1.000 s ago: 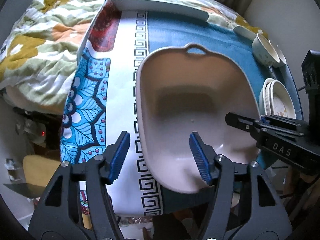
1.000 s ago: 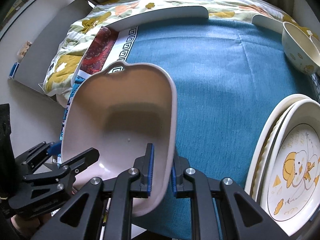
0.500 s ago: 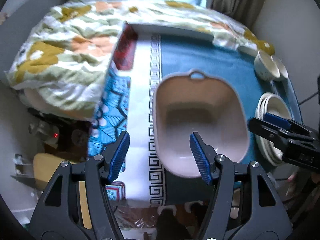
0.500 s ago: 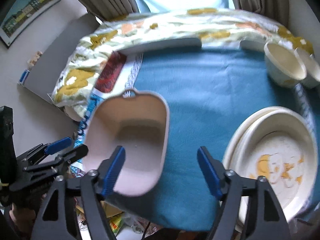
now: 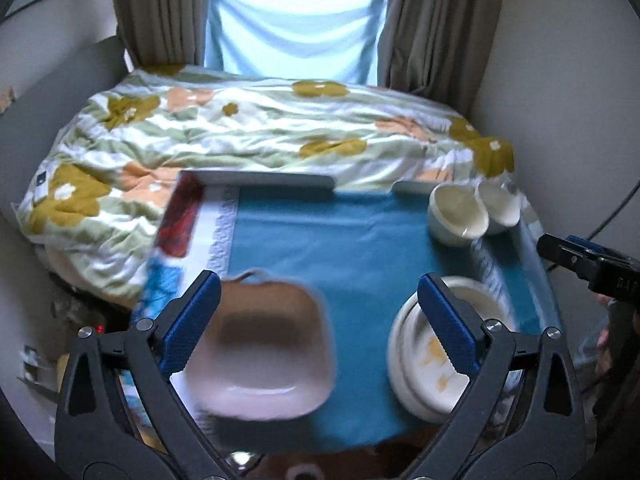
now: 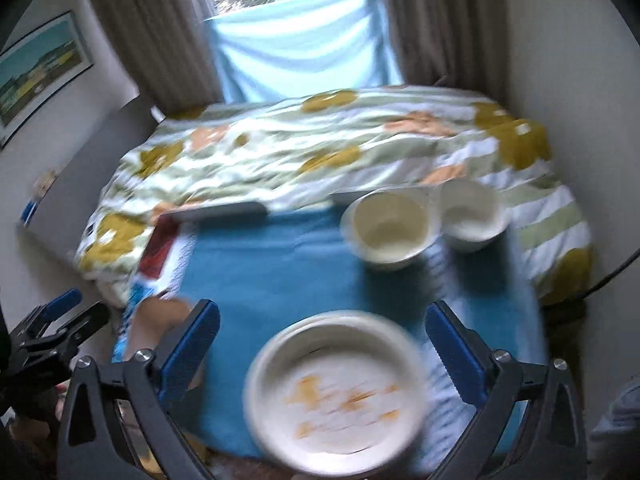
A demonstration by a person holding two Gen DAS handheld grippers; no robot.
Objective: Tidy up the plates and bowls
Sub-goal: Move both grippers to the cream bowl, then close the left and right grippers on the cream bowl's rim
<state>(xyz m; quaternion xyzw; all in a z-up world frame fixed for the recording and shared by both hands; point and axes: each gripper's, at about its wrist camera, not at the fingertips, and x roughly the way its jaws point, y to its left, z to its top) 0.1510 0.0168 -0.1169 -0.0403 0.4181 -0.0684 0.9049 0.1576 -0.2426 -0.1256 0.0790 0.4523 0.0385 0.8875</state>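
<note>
The pink dish (image 5: 260, 344), squarish with a small loop handle on its far rim, lies on the blue cloth (image 5: 352, 248) just ahead of the left gripper (image 5: 320, 328), nearer its left finger. The stack of white plates (image 6: 336, 396) with orange marks sits between the fingers of the right gripper (image 6: 324, 352). Two cream bowls (image 6: 390, 226) stand side by side, touching, far ahead and to the right.

Both grippers hang spread wide with nothing between the pads. Bare cloth lies between dish, plates and bowls; the flowered quilt (image 5: 256, 132) borders the far edge.

Motion blur smears the dish and plates, and the right view shows only a sliver of the dish.
</note>
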